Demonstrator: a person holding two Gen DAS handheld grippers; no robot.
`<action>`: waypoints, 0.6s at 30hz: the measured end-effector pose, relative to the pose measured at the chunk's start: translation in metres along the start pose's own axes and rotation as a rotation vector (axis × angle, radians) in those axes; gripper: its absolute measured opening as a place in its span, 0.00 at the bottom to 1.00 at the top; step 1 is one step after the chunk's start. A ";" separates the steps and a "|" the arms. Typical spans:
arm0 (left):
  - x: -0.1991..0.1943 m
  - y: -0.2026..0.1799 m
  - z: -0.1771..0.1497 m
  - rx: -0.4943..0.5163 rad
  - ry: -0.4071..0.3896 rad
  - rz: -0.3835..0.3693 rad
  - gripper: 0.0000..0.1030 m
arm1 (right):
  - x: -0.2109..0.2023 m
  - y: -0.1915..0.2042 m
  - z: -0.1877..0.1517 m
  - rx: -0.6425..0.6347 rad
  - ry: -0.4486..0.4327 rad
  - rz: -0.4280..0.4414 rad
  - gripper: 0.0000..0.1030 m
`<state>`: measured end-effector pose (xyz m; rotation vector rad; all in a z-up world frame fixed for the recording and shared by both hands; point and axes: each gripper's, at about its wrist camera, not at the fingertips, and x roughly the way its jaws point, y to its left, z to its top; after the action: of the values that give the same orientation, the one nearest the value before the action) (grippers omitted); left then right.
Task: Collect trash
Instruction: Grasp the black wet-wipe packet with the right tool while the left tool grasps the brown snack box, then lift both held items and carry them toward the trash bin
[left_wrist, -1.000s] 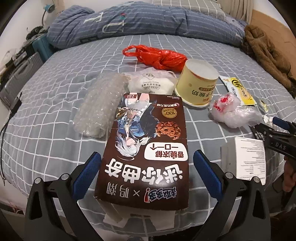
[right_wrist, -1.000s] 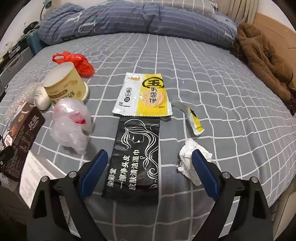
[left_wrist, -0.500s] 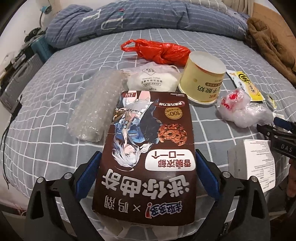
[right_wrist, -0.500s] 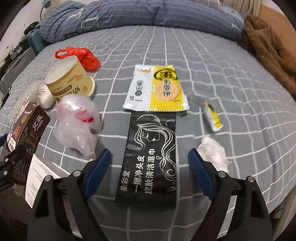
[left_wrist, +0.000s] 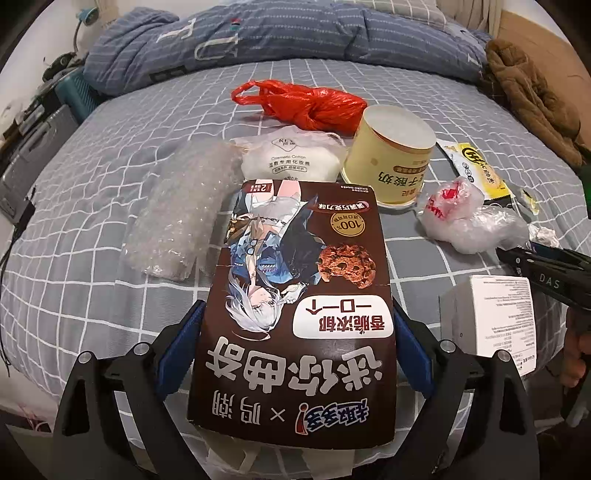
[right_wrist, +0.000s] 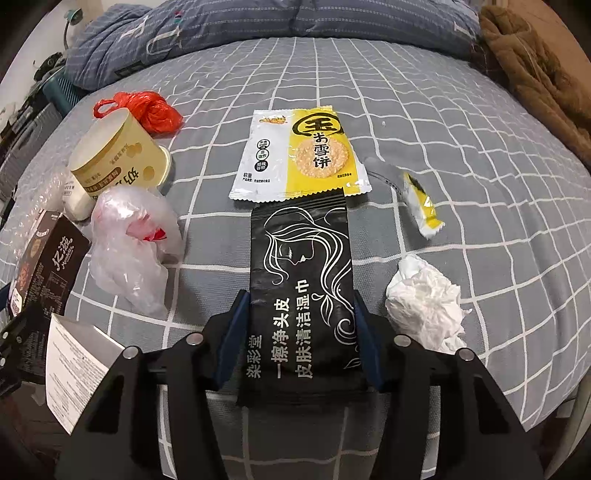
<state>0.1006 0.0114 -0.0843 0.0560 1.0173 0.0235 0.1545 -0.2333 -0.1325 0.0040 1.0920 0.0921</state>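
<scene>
A grey bedsheet with a white grid (right_wrist: 424, 122) serves as the worktop, with litter spread over it near the front edge, probably so each piece sits within reach. Largest is the flat brown cardboard cookie box (left_wrist: 295, 325), printed with an anime figure, a chocolate cookie, a "100%" seal and "EKUBO GAMES"; the left gripper (left_wrist: 295, 354) straddles its near end, blue pads against its long edges and jaws closing a little, seemingly to grip it by its width. Behind it stands an upturned pale-yellow paper yogurt tub (left_wrist: 389, 155) marked 酸奶. The black foil wet-wipe sachet (right_wrist: 301, 291), reading 皮肤清洁湿巾, lies lengthwise between the right gripper's (right_wrist: 301, 332) narrowing, closing jaws, pads at its edges. Beyond lie a yellow-and-white rice-cracker wrapper (right_wrist: 299, 155) reading 雪饼, and a crumpled white tissue (right_wrist: 424, 299) just beside the right finger.
</scene>
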 end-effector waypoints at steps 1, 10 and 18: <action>-0.001 0.001 0.000 -0.002 -0.001 0.000 0.87 | -0.001 0.001 0.000 -0.007 -0.003 -0.005 0.47; -0.018 0.000 0.000 -0.020 -0.027 -0.013 0.87 | -0.019 0.003 -0.004 -0.015 -0.022 0.000 0.46; -0.043 0.000 -0.006 -0.044 -0.044 -0.024 0.87 | -0.042 0.001 -0.017 -0.005 -0.041 0.010 0.46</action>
<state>0.0726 0.0095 -0.0513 0.0042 0.9726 0.0225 0.1204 -0.2358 -0.1035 0.0071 1.0511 0.1032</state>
